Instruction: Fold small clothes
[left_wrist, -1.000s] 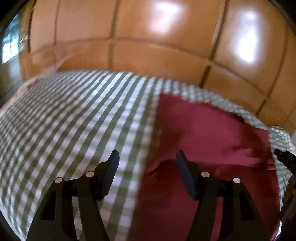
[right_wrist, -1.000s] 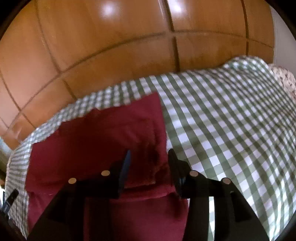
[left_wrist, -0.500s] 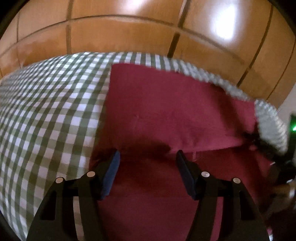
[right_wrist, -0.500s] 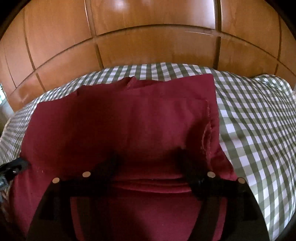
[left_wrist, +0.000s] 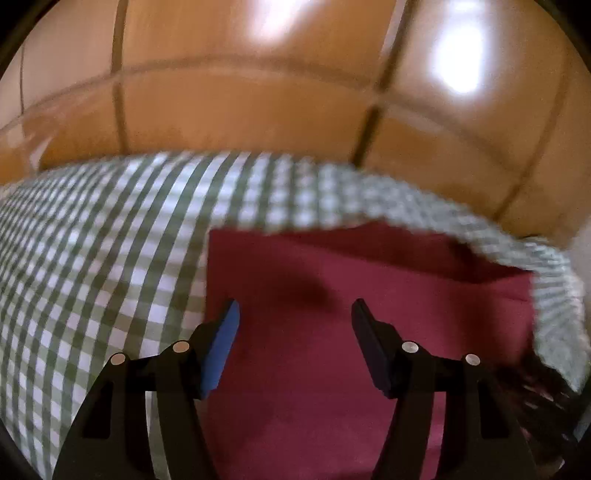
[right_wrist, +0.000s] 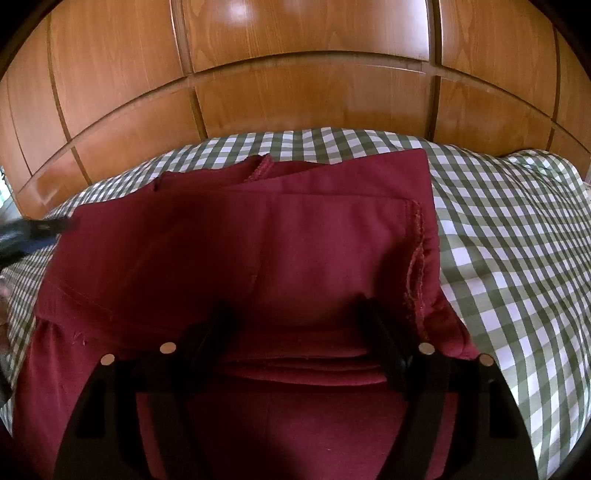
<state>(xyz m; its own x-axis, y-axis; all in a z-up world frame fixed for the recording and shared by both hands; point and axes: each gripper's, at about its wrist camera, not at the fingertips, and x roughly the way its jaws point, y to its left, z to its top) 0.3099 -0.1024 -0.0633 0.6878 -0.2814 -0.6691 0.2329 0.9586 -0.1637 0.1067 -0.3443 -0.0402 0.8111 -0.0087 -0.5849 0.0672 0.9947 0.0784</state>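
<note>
**Two spread grippers over a folded maroon garment on a checked cloth**

The maroon garment (right_wrist: 236, 258) lies folded on a green-and-white checked cloth (right_wrist: 517, 240), with glossy orange-brown wooden panels (right_wrist: 314, 44) rising behind it.

In the right wrist view, the right gripper (right_wrist: 295, 317) sits low over the near part of the garment. Its two dark fingers stand wide apart with nothing pinched between them, and their tips appear to rest on or just above the fabric; which of the two cannot be told. Between the fingers, several stacked folded edges of the garment show as layered ridges. A stitched seam with a frayed edge runs down the garment's right side, just beside the right-hand finger. The far edge of the garment shows overlapping layers and a small stitched corner poking up. The checked cloth extends well to the right and shows as a narrow strip on the left. At the left edge, a blurred dark object (right_wrist: 33, 230) reaches over the garment's corner; it is too smeared to identify.

In the left wrist view, which is blurred, the left gripper (left_wrist: 295, 332) hovers over the garment (left_wrist: 406, 295) near its left edge. Its fingers are also spread wide and hold nothing; the left pad (left_wrist: 221, 347) is blue. The checked cloth (left_wrist: 92, 258) fills the left side and curls around the garment's far right corner.
</note>
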